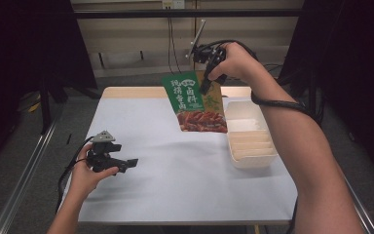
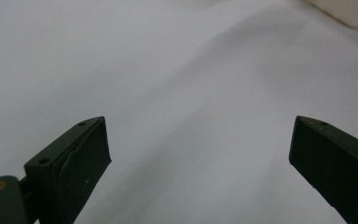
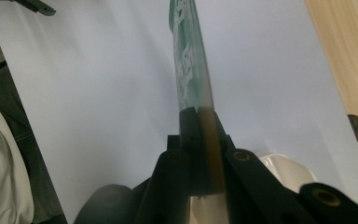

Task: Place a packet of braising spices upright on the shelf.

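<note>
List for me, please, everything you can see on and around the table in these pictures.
table: one, white top with a wooden strip along its far edge, centre of the high view
packet: one, green with white characters and a red food picture, held up above the table's far middle
tray: one, white with ribbed compartments, on the table's right side
right gripper: one, black, raised at the far side, jaws closed on the packet's upper edge
left gripper: one, black with a grey plate, low over the near left, jaws apart, nothing between them

High view overhead; gripper views close, sharing table (image 1: 175, 165).
</note>
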Motion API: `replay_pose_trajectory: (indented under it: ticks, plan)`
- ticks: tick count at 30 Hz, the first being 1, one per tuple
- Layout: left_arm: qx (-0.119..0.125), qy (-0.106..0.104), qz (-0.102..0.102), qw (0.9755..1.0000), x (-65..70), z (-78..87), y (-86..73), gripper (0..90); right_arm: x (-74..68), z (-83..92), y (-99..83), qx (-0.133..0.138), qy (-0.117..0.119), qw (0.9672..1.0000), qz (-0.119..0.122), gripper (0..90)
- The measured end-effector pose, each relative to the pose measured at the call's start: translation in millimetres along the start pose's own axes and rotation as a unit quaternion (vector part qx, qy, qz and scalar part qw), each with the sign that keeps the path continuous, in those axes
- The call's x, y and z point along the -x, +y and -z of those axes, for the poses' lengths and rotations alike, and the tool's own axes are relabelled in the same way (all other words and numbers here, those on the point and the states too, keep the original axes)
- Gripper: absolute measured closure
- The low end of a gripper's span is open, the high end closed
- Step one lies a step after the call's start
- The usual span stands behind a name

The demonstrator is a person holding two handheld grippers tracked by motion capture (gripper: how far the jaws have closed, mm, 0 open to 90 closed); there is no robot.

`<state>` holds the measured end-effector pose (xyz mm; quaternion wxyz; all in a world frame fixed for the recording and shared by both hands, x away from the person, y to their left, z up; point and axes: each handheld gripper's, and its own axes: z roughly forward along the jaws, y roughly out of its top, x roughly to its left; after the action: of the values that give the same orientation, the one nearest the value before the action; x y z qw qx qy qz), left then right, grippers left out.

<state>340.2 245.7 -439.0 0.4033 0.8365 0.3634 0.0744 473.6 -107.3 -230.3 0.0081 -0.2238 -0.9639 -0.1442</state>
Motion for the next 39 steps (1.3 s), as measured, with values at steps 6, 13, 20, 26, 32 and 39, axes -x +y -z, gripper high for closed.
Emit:
replay_pose_trajectory:
  ticks: [6,13,20,26,32,39]
  plan:
    - [-0.002,-0.003,0.000,1.0000,-0.9,-2.2,-0.3,4.9,8.3,6.5,-3.9,-0.005,-0.002,0.9999,-0.010,90.0]
    - [-0.002,-0.002,0.000,1.0000,-1.9,-1.0,-0.4,4.9,18.3,12.7,-8.1,0.000,-0.007,0.9998,-0.017,90.0]
    - [-0.005,-0.004,-0.001,1.0000,-1.4,-3.3,-1.3,4.9,26.3,20.3,-14.7,0.001,-0.009,0.9995,-0.029,90.0]
    - [-0.004,-0.005,0.000,1.0000,-1.5,-3.7,-1.4,4.9,34.3,24.5,-23.0,0.006,-0.013,0.9992,-0.038,90.0]
    - [-0.007,-0.004,-0.002,1.0000,-1.2,-4.9,-1.6,4.7,41.9,28.7,-32.2,0.006,-0.017,0.9986,-0.051,90.0]
    - [-0.006,-0.006,-0.002,1.0000,-1.0,-6.5,-1.6,4.5,50.2,30.5,-45.1,0.003,-0.021,0.9977,-0.064,90.0]
